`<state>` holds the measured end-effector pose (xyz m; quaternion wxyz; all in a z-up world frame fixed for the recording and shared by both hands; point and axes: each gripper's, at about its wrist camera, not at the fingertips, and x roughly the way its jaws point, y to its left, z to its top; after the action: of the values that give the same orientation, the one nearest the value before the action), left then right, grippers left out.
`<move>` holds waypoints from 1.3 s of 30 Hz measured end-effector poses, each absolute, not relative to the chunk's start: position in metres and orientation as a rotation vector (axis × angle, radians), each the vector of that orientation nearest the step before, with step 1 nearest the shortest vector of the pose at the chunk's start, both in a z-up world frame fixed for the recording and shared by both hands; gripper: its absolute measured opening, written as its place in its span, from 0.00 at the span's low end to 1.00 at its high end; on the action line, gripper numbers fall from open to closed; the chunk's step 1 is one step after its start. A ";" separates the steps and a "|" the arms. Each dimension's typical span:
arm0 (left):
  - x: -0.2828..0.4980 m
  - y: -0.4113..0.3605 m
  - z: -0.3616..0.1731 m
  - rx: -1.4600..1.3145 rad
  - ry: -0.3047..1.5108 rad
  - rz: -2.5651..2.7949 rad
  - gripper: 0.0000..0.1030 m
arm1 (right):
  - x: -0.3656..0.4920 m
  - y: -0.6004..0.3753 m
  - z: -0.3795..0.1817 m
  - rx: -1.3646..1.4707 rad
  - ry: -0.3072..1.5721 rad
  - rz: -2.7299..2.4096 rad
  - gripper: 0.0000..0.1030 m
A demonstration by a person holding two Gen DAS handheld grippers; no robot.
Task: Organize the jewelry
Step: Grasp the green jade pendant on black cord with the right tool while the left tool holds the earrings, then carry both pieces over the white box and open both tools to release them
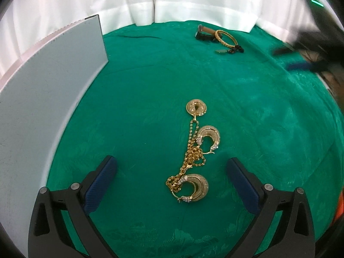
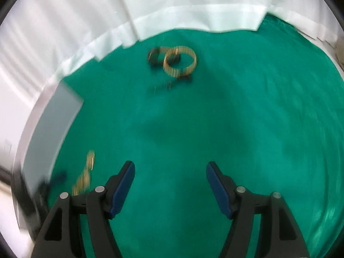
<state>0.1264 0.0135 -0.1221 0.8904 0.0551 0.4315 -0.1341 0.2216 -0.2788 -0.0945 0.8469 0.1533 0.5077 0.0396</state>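
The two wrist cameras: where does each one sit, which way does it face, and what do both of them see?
Left wrist: sits behind the open left gripper, looks forward and down at a chain tangled with two earrings on the green cloth; both fingers show.
Right wrist: sits behind the open right gripper, looks down at bare green cloth; both fingers show, picture blurred.
Shared: the bracelet near the white curtain, the grey box on the left.

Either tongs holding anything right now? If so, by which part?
Nothing held. Left tongs are open above the gold chain and earrings, not gripping. Right tongs are open over bare green cloth.
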 end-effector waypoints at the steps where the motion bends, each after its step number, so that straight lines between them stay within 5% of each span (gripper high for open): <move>1: 0.127 0.013 -0.122 0.114 0.896 -0.279 0.99 | 0.239 -0.281 -0.098 0.356 1.085 0.063 0.66; 3: 0.127 0.013 -0.122 0.114 0.896 -0.278 0.99 | 0.276 -0.287 -0.110 0.431 1.111 0.022 0.59; 4: 0.127 0.013 -0.122 0.114 0.896 -0.278 0.99 | 0.291 -0.289 -0.115 0.448 1.103 -0.017 0.46; 9: 0.127 0.014 -0.123 0.112 0.896 -0.280 0.99 | 0.324 -0.276 -0.128 0.397 1.053 -0.120 0.47; 10: 0.127 0.014 -0.122 0.111 0.897 -0.281 0.99 | 0.325 -0.270 -0.128 0.352 1.047 -0.121 0.38; 11: 0.127 0.014 -0.122 0.111 0.897 -0.281 0.99 | 0.325 -0.263 -0.128 0.301 1.045 -0.114 0.17; 25: 0.125 0.014 -0.123 0.110 0.895 -0.274 0.99 | 0.124 -0.260 -0.113 0.193 1.121 0.220 0.18; 27: 0.125 0.014 -0.123 0.109 0.896 -0.273 0.99 | 0.089 -0.255 -0.115 0.098 1.091 0.222 0.25; 29: 0.125 0.015 -0.123 0.110 0.895 -0.274 0.99 | 0.059 -0.256 -0.111 0.058 1.022 0.207 0.59; 39: 0.124 0.016 -0.124 0.111 0.895 -0.267 1.00 | 0.010 -0.234 -0.129 -0.026 0.958 0.137 0.62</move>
<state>0.1243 0.0161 -0.1236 0.8914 0.0533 0.4313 -0.1288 0.0102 -0.2343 -0.1293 0.8852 -0.0124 0.4603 0.0660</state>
